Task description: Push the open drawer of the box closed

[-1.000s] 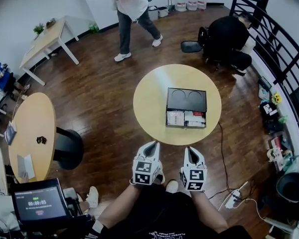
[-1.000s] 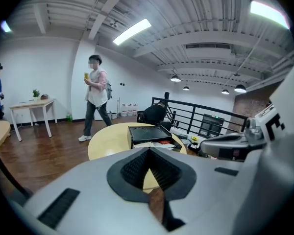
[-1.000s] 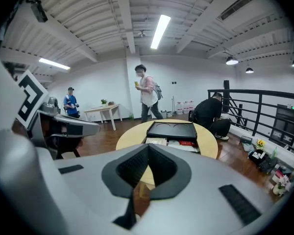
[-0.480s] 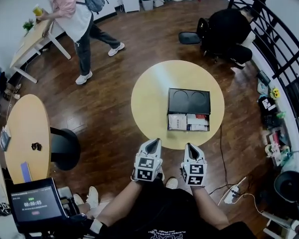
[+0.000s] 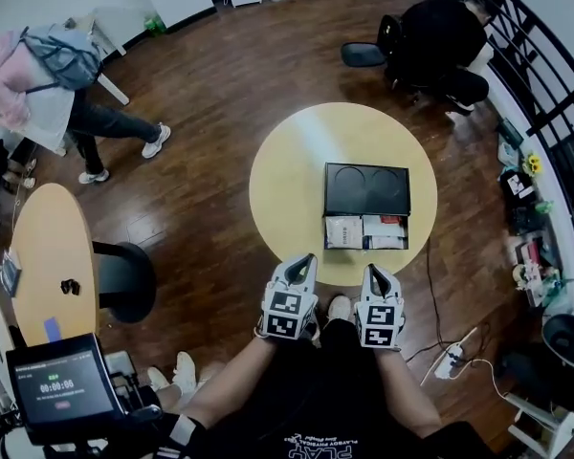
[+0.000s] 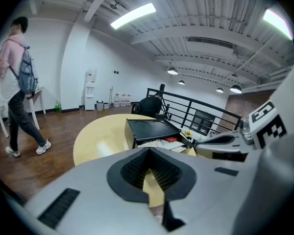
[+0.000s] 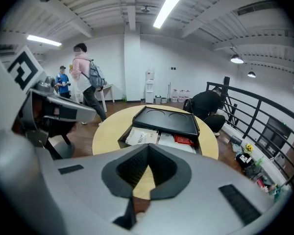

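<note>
My left claw and right claw are both pinched together, empty, at the worktop's near edge. The drawer sticks out of the box toward me. Risk: an off-centre shove could jam it or slide the box.

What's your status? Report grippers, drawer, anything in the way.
Left hand-held gripper and right hand-held gripper shut, empty, at the table's near edge. Drawer open toward me, packets inside. Nothing between grippers and drawer front.
</note>
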### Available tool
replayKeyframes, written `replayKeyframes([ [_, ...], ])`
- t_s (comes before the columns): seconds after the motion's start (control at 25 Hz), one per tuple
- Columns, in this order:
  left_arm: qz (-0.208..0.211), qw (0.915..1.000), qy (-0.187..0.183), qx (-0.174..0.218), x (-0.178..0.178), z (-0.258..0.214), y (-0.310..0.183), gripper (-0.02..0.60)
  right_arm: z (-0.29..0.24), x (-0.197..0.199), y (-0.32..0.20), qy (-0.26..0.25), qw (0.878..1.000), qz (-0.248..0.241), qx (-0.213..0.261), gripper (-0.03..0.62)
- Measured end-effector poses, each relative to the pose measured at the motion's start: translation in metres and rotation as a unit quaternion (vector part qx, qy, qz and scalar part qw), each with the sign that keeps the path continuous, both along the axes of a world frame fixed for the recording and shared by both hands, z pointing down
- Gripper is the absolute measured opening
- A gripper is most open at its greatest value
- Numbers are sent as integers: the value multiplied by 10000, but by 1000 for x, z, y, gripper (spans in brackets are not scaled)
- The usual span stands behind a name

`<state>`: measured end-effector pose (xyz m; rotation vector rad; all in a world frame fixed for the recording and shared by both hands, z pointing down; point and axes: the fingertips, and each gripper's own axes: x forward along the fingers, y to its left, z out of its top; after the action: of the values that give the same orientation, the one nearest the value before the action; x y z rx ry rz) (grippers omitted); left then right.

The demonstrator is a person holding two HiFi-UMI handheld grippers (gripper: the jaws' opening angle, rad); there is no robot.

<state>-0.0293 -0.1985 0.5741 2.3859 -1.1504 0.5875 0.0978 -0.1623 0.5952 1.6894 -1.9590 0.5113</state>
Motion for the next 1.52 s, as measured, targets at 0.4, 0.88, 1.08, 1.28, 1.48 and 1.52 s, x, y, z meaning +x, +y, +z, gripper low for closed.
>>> replayKeyframes([
  [0.4, -185, 9998, -55, -27, 16, 41, -35, 0, 78, 21, -30, -73, 9985, 112, -535, 5],
  [0.88, -296, 9985, -156, -438, 12, 48, -19, 0, 104, 17, -38, 5, 9935, 412, -1064, 64],
  [1.08, -371, 9982, -205, -429, 6, 49, -24, 0, 117, 18, -43, -62, 9909, 604, -1201, 86],
  [1.28, -528, 9970, -258, -500, -7, 55, -20, 0, 125, 19, -46, -100, 9892, 740, -1265, 91],
  [1.48, -702, 9957, -193, -574, -15, 57, -23, 0, 123, 23, -46, -134, 9889, 810, -1239, 83],
  [1.52, -732, 9955, -147, -586, -16, 55, -24, 0, 123, 23, -45, -122, 9889, 800, -1242, 81],
])
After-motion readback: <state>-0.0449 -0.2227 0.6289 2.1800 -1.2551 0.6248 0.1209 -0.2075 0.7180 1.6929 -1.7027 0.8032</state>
